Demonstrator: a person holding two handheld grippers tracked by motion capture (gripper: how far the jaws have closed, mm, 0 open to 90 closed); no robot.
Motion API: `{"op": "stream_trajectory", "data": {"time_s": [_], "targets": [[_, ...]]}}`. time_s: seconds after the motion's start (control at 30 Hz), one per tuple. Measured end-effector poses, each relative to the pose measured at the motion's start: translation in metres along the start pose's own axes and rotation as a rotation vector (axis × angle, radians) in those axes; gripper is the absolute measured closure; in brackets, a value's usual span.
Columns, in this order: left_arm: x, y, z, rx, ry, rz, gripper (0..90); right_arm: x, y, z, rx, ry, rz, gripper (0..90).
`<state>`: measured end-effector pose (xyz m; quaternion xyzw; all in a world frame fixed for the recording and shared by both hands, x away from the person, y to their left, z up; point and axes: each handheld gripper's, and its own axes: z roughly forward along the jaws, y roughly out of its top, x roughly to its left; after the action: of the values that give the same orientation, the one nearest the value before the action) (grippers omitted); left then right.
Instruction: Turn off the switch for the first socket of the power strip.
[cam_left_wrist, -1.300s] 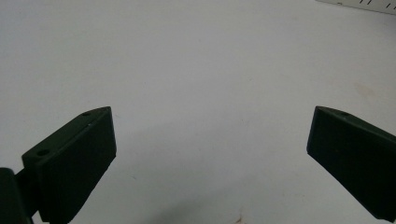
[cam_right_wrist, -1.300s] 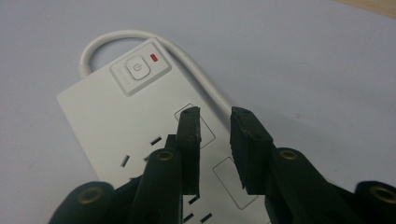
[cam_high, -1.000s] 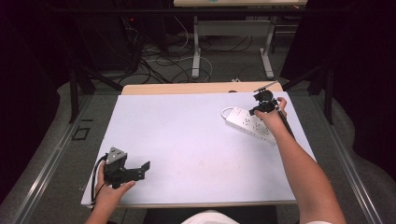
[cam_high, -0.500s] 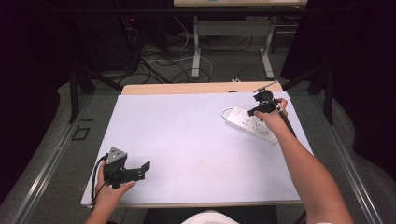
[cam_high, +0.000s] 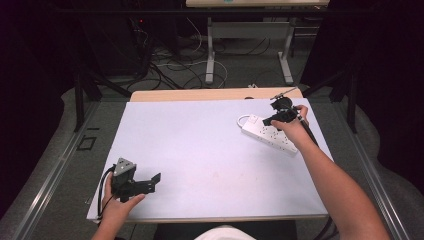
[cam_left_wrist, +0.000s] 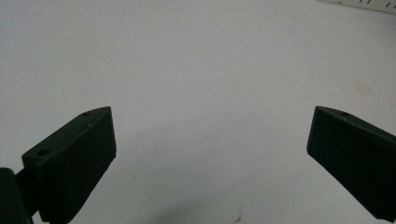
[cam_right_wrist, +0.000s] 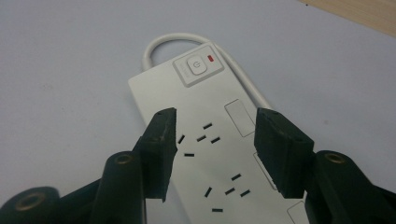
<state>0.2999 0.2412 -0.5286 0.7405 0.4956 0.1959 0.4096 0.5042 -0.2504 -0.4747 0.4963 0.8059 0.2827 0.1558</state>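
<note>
Power strip (cam_high: 270, 136): white, flat on the white table (cam_high: 200, 150), far right part; cord loops off its far end beside the switch (cam_right_wrist: 198, 66), whose small red mark (cam_right_wrist: 211, 59) shows.
Right gripper (cam_high: 278, 116): over the strip's switch end, tilted down at the sockets. Jaws have just been opening and now stand about half apart; nothing between them but the strip's face below, no pad pressing on it.
Change: compared with a second ago the strip lies in the same spot and the hand has hardly shifted.
Meaning: looks like a release, or a reset for a fresh hold; strip is free on the table.
Right arm: stretched long across the table, wrist bent down.
Left gripper (cam_high: 134, 181): near left corner, well apart from the strip, level, pointing right. Jaws wide apart, holding nothing.
</note>
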Motion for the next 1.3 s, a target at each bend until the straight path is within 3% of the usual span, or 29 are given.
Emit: {"op": "stream_trajectory", "data": {"time_s": [0.43,0.63,0.8,1.03,1.3], "targets": [[0.0,0.0,0.0,0.001,0.0,0.001,1.1,0.014,-0.005,-0.021,-0.03,0.015,-0.061,38.5],[0.0,0.0,0.0,-0.006,0.003,0.0,1.1,0.023,-0.009,-0.029,-0.027,0.061,-0.083,36.3],[-0.001,0.0,0.0,-0.001,0.002,0.001,1.1,0.036,-0.015,-0.036,-0.011,0.041,-0.117,33.8],[-0.001,0.0,-0.001,0.006,-0.003,0.001,1.0,0.048,-0.02,-0.046,-0.043,0.082,-0.099,30.7],[-0.001,0.0,-0.001,0.007,-0.004,0.0,1.1,0.054,-0.028,-0.048,-0.046,0.087,-0.109,21.0]]}}
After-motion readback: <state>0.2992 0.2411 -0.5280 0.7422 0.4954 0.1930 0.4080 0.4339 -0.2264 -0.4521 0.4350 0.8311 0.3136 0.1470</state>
